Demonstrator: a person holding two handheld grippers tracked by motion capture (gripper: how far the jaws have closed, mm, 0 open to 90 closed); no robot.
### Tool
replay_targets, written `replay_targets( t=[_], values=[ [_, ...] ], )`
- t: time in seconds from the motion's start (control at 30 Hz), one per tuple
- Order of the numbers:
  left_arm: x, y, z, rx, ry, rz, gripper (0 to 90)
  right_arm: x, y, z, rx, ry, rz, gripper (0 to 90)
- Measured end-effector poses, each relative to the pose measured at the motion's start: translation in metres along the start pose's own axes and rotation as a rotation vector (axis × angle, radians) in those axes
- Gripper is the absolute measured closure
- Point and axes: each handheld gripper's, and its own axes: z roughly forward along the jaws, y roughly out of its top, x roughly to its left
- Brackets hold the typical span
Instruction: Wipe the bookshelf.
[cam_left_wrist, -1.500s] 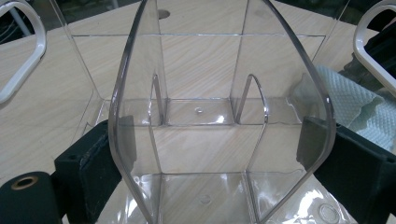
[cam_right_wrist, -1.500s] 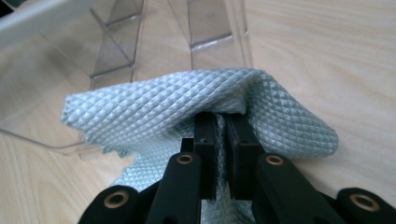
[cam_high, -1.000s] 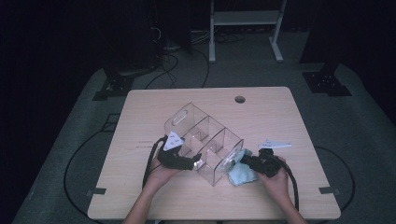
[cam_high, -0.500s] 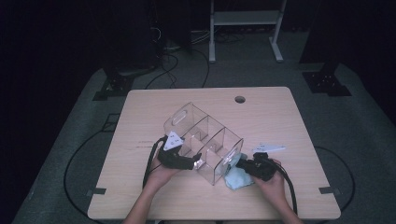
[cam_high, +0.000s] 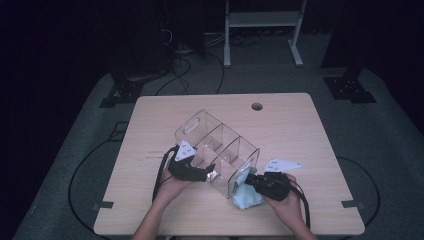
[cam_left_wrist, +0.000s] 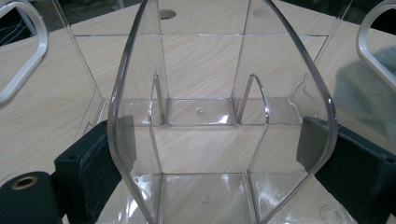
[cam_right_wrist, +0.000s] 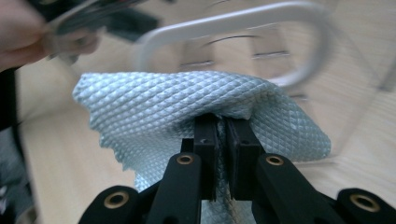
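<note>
A clear plastic organizer (cam_high: 220, 145) with several compartments lies tilted on the wooden table (cam_high: 290, 130). My left gripper (cam_high: 207, 172) is shut on its near-left wall. In the left gripper view the organizer's (cam_left_wrist: 219, 93) curved clear wall runs between the two black pads (cam_left_wrist: 100, 168), which press on its sides. My right gripper (cam_high: 248, 181) is shut on a light blue waffle-weave cloth (cam_high: 247, 197) at the organizer's near-right end. In the right gripper view the cloth (cam_right_wrist: 187, 102) bunches over the closed right gripper (cam_right_wrist: 223, 126), just before the organizer's white-edged handle opening (cam_right_wrist: 243, 18).
A round cable hole (cam_high: 257, 106) sits near the table's far edge. Both forearms come in over the near edge. Black cables loop on the grey floor at the left (cam_high: 85, 165), and a white rack (cam_high: 260, 20) stands behind the table.
My right gripper has carried the blue cloth leftward and slightly up, from beside the organizer to its near-right end. The left gripper and the organizer have stayed put.
</note>
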Motion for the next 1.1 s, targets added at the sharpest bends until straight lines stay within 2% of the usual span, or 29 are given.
replay_targets(
  t=[0.03, 0.1, 0.17, 0.23, 0.3, 0.47, 0.57, 0.67, 0.77, 0.83, 0.97, 1.0, 1.03, 1.1],
  values=[
    [0.0, 0.0, 0.0, 0.001, 0.0, 0.0, 8.4, 0.004, 0.0, 0.001, 0.006, 0.001, -0.026, 83.3],
    [0.0, 0.0, 0.0, 0.0, -0.001, -0.001, 8.4, 0.005, 0.002, 0.0, 0.012, -0.013, -0.045, 83.3],
    [-0.001, 0.0, 0.0, 0.0, 0.001, -0.001, 8.4, 0.002, 0.002, -0.001, 0.009, -0.01, -0.035, 83.3],
    [-0.001, 0.0, 0.001, 0.0, 0.004, 0.0, 8.4, -0.007, 0.003, -0.002, -0.002, -0.035, -0.01, 83.3],
    [-0.001, 0.0, 0.001, 0.0, 0.004, 0.0, 8.3, -0.011, 0.003, -0.002, -0.011, -0.039, 0.012, 83.3],
    [0.001, 0.0, 0.0, 0.0, 0.003, 0.001, 8.4, -0.001, 0.001, 0.002, 0.006, -0.011, -0.02, 83.3],
    [0.0, 0.0, 0.0, -0.002, 0.004, -0.001, 8.5, -0.009, 0.002, 0.001, 0.004, -0.02, -0.006, 83.3],
    [0.0, 0.0, 0.001, -0.001, 0.003, -0.001, 8.5, -0.025, 0.002, -0.001, -0.013, -0.047, 0.044, 83.2],
    [0.0, 0.0, 0.001, -0.001, 0.002, 0.0, 8.6, -0.04, -0.002, 0.003, 0.009, -0.084, 0.083, 83.2],
    [0.0, 0.001, 0.001, 0.002, 0.003, 0.003, 8.6, -0.045, -0.003, 0.004, 0.014, -0.083, 0.1, 83.3],
    [-0.001, 0.001, 0.0, 0.005, 0.002, 0.002, 8.6, -0.044, 0.008, -0.007, -0.038, -0.084, 0.094, 83.3],
    [-0.001, 0.001, 0.001, 0.005, 0.002, 0.002, 8.5, -0.041, 0.017, -0.016, -0.076, -0.093, 0.077, 83.3],
    [-0.001, 0.001, 0.001, 0.006, 0.001, 0.003, 8.5, -0.041, 0.017, -0.016, -0.076, -0.093, 0.077, 83.3],
    [-0.001, 0.001, 0.001, 0.005, 0.001, 0.003, 8.5, -0.04, 0.026, -0.024, -0.112, -0.098, 0.061, 83.3]
  ],
)
